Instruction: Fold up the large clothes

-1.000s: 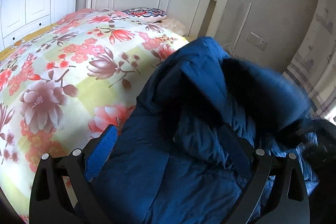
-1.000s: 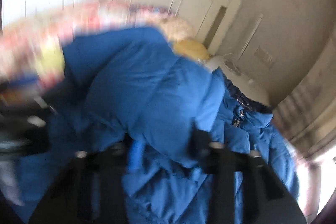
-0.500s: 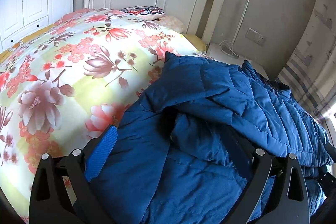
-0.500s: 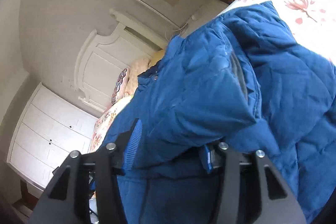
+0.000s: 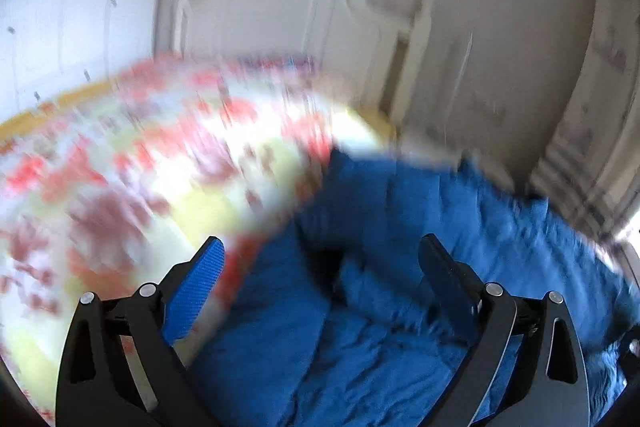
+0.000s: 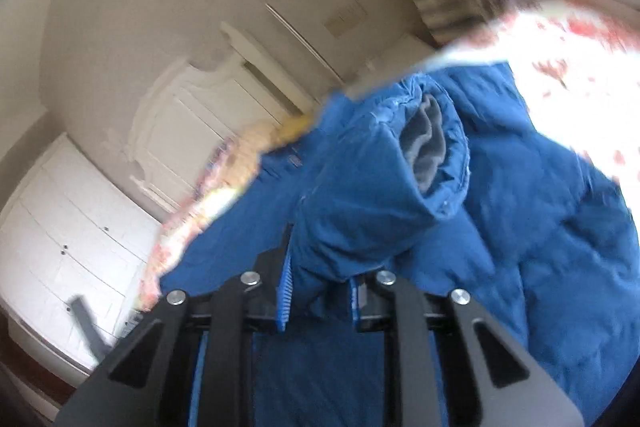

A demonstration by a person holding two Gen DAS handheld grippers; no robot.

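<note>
Left gripper (image 5: 320,251) with black angular finger arms, silver round screws at the joints, blue ribbed pad (image 5: 196,291) on its left finger, right gripper (image 6: 320,287) likewise black, silver-screwed, blue-padded

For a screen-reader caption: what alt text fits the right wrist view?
The right gripper is closing on a sleeve of a blue padded jacket, its grey lining showing at the cuff. Behind, blurred, are a floral bedspread, white headboard and white wardrobe.

What we can count
We see one blue coat (image 6: 500,227), one flowery bed (image 5: 120,187), and two grippers: left gripper (image 5: 320,259), right gripper (image 6: 320,291).
</note>
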